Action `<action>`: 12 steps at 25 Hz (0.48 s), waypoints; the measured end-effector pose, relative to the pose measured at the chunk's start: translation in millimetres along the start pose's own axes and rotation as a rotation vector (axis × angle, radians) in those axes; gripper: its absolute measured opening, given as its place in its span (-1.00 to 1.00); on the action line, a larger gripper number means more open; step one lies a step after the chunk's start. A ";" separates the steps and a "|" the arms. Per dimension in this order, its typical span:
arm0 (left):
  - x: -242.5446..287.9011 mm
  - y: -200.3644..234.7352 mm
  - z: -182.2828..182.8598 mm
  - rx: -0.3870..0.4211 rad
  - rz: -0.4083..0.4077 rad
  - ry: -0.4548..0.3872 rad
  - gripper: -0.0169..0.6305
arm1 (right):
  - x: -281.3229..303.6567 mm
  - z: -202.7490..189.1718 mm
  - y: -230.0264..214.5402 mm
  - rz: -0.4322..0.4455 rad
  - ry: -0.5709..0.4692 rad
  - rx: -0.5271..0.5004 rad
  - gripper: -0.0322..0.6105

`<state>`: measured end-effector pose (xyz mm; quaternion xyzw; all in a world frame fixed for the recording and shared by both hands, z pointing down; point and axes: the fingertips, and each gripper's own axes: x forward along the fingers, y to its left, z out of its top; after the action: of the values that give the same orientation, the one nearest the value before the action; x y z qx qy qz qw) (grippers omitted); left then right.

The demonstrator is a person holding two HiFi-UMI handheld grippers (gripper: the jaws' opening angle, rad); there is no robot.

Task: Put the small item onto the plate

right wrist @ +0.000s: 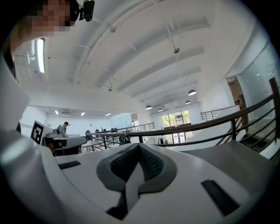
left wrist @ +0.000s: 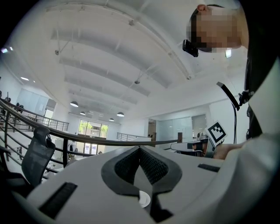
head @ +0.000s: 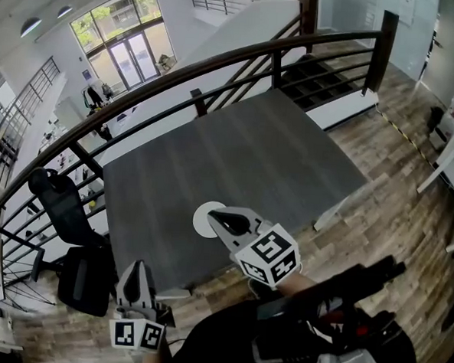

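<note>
A white plate [head: 202, 218] lies near the front edge of the grey table [head: 243, 162]. My right gripper [head: 213, 212] hovers over the plate's right part and hides it; its jaws are shut, and in the right gripper view [right wrist: 139, 145] nothing shows between the pads. My left gripper [head: 135, 266] is held off the table's front left corner, also shut [left wrist: 140, 148]. A small white round shape [left wrist: 144, 199] shows in the gap behind its pads; I cannot tell what it is. No small item is visible on the table or the plate.
Black office chairs [head: 60, 209] stand left of the table. A dark curved railing [head: 219, 57] runs behind it, with stairs [head: 318, 75] at the back right. Wood floor [head: 380, 194] lies to the right. The person's dark clothing [head: 333, 321] fills the bottom right.
</note>
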<state>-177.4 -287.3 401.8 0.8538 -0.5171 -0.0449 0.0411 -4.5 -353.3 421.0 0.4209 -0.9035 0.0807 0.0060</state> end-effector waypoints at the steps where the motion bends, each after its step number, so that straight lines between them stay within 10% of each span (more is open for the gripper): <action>1: 0.2 -1.1 -0.1 -0.001 -0.003 0.001 -0.93 | -1.8 1.0 0.2 -0.001 -0.002 0.001 -0.89; 12: -1.1 -15.1 -3.6 -0.001 -0.048 0.007 -0.93 | -17.1 0.5 5.4 -0.011 -0.001 0.003 -0.89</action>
<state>-164.2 -279.2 403.6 0.8662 -0.4961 -0.0429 0.0422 2.4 -337.0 418.4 0.4259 -0.9010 0.0817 0.0055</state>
